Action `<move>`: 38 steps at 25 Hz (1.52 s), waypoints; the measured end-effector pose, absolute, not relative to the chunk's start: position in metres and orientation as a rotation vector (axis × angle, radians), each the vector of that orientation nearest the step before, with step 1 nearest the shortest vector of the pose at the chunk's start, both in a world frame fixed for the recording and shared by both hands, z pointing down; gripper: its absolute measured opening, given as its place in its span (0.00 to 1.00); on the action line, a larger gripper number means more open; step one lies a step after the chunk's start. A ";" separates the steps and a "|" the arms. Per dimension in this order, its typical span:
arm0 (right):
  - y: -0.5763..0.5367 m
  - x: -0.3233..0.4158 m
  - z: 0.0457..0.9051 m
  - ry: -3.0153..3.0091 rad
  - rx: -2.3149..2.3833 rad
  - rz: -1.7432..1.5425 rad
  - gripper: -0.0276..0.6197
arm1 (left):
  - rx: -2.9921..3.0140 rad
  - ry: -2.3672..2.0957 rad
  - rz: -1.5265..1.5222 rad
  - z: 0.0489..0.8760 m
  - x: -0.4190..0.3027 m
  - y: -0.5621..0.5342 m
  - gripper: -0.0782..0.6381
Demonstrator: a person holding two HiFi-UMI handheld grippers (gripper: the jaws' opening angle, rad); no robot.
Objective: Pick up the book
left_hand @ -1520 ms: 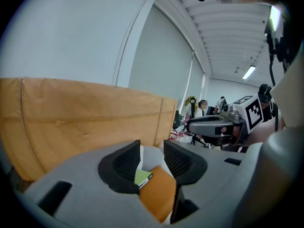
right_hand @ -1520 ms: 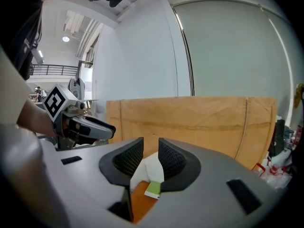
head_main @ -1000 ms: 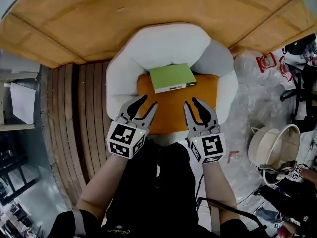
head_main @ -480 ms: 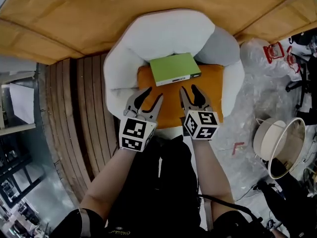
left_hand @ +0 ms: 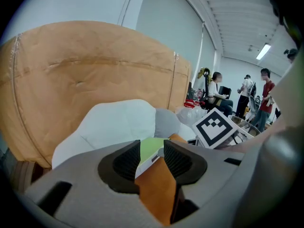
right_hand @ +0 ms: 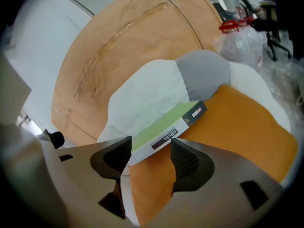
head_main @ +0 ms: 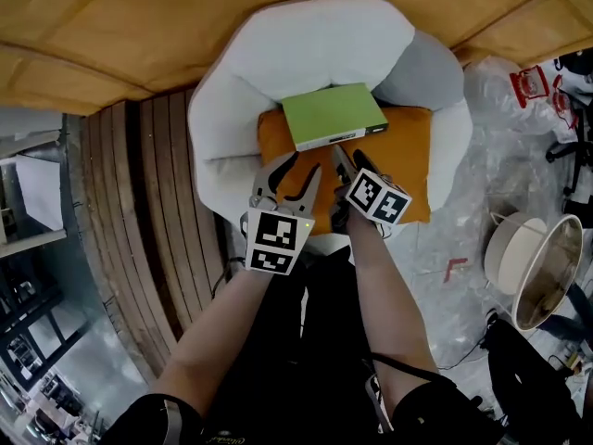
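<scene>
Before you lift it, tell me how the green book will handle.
The green book looks thick and square-edged, so it will probably stay stiff, though gripped by one cover it might fall open. Flat, it should not roll. The orange cushion under it looks soft, so a push would likely sink it in rather than slide it.

The book carries the only legible print. Its white edge has a dark label with 1 light word that looks like "olivia", though the letters are small and the reading is unsure. At the dark end of that edge sits a red-and-white logo, too small to read. The square markers are black-and-white patterns with no letters or digits. Red print on the plastic bag is unreadable.
</scene>
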State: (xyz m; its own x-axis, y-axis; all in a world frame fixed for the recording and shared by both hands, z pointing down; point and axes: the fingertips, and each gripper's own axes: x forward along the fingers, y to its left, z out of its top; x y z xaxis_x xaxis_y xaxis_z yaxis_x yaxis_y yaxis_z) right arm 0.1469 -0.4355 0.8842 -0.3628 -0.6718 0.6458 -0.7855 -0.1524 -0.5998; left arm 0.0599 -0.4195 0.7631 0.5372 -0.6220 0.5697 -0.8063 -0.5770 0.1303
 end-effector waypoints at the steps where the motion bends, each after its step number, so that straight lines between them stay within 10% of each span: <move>1: -0.437 0.146 0.892 -1.949 1.715 1.613 0.42 | 2.395 -1.169 0.670 0.766 0.061 -0.418 0.33; 31: -0.496 0.148 0.979 -1.733 1.871 2.243 0.46 | 2.330 -1.228 0.620 0.796 0.027 -0.392 0.33; 38: -0.510 0.147 0.978 -1.781 1.915 2.280 0.34 | 2.340 -1.225 0.627 0.802 0.026 -0.384 0.33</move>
